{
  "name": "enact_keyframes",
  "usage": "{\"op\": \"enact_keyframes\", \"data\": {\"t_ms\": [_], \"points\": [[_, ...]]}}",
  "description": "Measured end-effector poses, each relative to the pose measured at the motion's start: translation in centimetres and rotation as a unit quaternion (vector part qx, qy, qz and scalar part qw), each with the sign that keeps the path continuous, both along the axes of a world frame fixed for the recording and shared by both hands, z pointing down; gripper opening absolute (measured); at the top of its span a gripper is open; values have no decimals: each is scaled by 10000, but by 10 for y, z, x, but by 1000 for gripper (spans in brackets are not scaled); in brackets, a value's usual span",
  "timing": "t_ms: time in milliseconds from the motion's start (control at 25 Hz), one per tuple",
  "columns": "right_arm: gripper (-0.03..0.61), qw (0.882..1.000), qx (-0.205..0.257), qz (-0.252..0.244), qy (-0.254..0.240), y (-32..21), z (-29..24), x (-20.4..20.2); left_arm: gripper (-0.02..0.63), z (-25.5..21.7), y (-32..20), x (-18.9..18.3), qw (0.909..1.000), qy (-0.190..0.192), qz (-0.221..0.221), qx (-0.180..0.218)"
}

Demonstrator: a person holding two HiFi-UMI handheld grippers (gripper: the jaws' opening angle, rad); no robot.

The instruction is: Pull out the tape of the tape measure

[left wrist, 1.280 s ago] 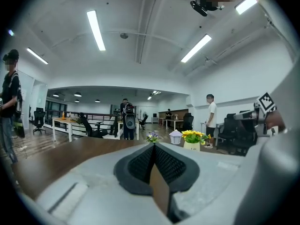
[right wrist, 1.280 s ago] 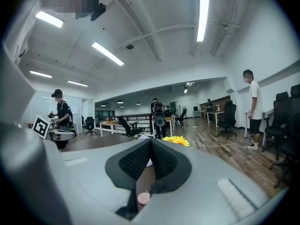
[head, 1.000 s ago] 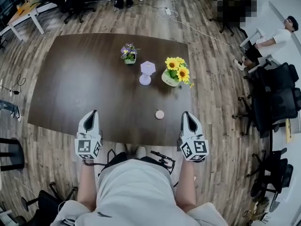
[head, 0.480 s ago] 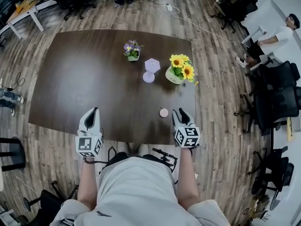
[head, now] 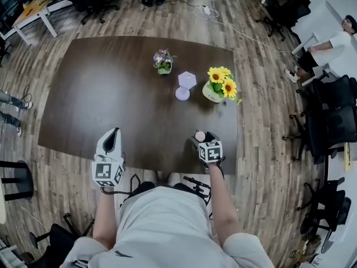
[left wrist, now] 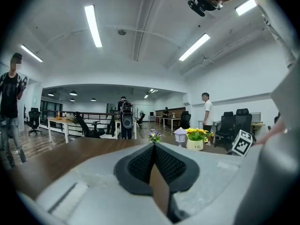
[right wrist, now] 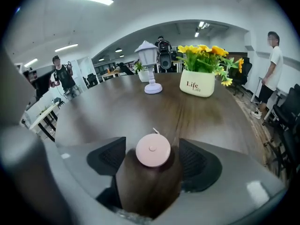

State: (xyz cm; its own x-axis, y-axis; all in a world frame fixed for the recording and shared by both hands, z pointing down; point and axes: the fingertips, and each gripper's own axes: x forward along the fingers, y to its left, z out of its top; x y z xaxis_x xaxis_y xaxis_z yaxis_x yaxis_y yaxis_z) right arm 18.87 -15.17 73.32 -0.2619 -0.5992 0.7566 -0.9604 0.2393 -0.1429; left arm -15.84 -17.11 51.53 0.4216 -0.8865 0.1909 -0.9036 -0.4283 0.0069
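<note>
Here the right gripper sits low over the dark table, its jaws spreading apart; the round pink tape measure lies on the table between them, with a gap on either side. Well off to its left, the left gripper has its jaws pressed together on nothing.

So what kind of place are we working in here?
Most likely an open-plan office or meeting area: a large dark wooden table, black swivel office chairs off to one side, and long ceiling strip lights over desks further back.
</note>
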Motion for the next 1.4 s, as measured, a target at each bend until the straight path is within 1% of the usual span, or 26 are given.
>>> {"op": "enact_keyframes", "data": {"t_ms": [40, 160, 240, 480, 520, 560, 600, 640, 760, 840, 920, 1000, 1200, 1400], "points": [[345, 10000, -33, 25, 47, 0, 3, 0, 6, 0, 1, -2, 10000, -9, -19, -12], [318, 9995, -63, 97, 281, 0, 6, 2, 6, 2, 2, -6, 10000, -29, -55, -54], [316, 9990, -99, 200, 390, 0, 6, 1, 6, 4, 4, -6, 9999, -39, -68, -75], [304, 9968, -12, 699, 383, 2, 6, 2, 6, 9, 8, 2, 9999, -52, -27, -117], [295, 9968, 29, 706, 384, 2, 6, 2, 6, 9, 9, 2, 9999, -53, -34, -124], [271, 9969, 69, 682, 380, 2, 5, 1, 6, 10, 11, 1, 9999, -54, -43, -132], [233, 9972, 98, 642, 373, 2, 4, 0, 6, 10, 12, 1, 9999, -54, -53, -139], [220, 9975, 111, 598, 366, 2, 4, -1, 6, 11, 13, 0, 9999, -53, -62, -144], [218, 9985, 124, 436, 315, 1, 5, -1, 6, 12, 14, -3, 9998, -37, -98, -151], [218, 9989, 225, 360, 184, 1, 2, -3, 6, 10, 14, -4, 9998, -17, -110, -146], [218, 9985, 456, 289, -30, 0, -10, -6, 6, 8, 13, -3, 9999, 12, -95, -130], [218, 9967, 768, 112, -253, -1, -29, -14, 6, 7, 13, 0, 9999, 35, -54, -117], [218, 9871, 1456, -450, -491, -4, -90, -34, 6, 5, 9, 15, 9999, 85, 125, -71], [218, 9676, 2069, -1232, -760, 0, -158, -64, 6, 2, 8, 43, 9987, 173, 470, -37]]}}
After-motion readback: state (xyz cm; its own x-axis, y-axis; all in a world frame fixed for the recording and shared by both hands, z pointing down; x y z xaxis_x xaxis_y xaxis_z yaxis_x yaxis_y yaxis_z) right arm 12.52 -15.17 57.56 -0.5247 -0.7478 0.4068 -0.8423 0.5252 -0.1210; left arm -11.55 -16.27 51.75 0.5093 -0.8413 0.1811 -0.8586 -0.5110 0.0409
